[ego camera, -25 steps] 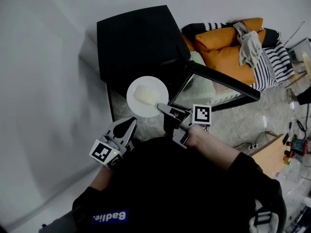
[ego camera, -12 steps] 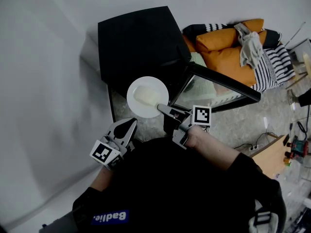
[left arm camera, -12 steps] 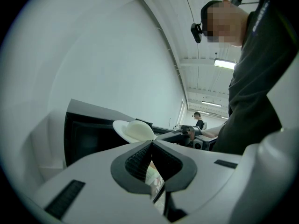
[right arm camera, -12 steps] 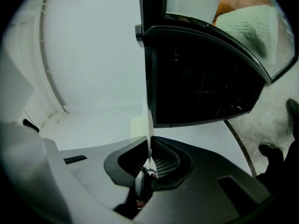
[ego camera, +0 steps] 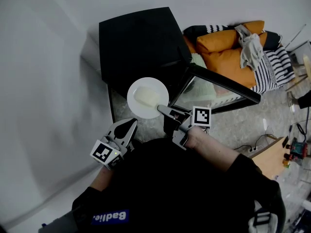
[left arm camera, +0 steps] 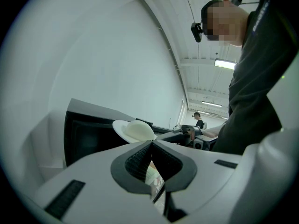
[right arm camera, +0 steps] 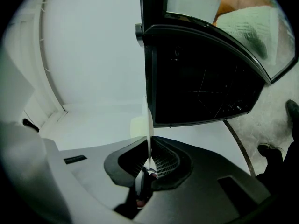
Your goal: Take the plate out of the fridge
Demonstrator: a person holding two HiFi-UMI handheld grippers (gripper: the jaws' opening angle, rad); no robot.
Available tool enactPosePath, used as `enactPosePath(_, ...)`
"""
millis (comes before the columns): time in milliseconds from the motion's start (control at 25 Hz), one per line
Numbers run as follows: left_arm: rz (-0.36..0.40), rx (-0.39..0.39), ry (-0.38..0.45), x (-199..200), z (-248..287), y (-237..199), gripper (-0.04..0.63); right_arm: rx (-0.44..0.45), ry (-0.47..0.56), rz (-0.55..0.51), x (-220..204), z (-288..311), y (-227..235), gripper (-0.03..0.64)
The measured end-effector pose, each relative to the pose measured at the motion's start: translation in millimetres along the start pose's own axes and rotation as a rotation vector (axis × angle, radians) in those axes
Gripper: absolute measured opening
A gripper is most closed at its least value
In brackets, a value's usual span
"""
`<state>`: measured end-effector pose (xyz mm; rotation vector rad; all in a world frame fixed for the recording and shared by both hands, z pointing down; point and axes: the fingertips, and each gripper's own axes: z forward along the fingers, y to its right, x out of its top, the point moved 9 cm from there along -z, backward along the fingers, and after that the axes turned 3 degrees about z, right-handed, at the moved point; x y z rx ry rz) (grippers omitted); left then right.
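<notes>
White and round, the plate [ego camera: 147,97] hangs in the air just in front of the small black fridge [ego camera: 138,42]. The right tool [ego camera: 162,109] pinches its near rim, jaws clamped on the thin edge. A pale mound of food [ego camera: 146,96] sits on the plate, which is probably why it is carried level. The fridge door [ego camera: 216,89] stands swung open to the right, leaving a way out. The left tool [ego camera: 122,131] waits lower down, close to the person's body, its jaws pressed together with nothing between them; it seems not to be needed for this lift. The head view gives the layout from above, with the plate apparently clear of the fridge opening. Only the right gripper view shows the grip itself: the rim appears edge-on as a thin white line running down between the ribbed pads [right arm camera: 165,163]. The left gripper view shows the plate side-on and level, the food domed on top.
</notes>
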<state>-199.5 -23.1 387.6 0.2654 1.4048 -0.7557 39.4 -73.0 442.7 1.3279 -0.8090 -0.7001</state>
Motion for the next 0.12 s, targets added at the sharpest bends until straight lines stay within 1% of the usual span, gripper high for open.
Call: enactPosePath(120,0.001,-0.002,-0.001,0.7,-0.1,-0.7,0.005,-0.009,0.001,-0.009,0.4,0.0,-0.3,0.021)
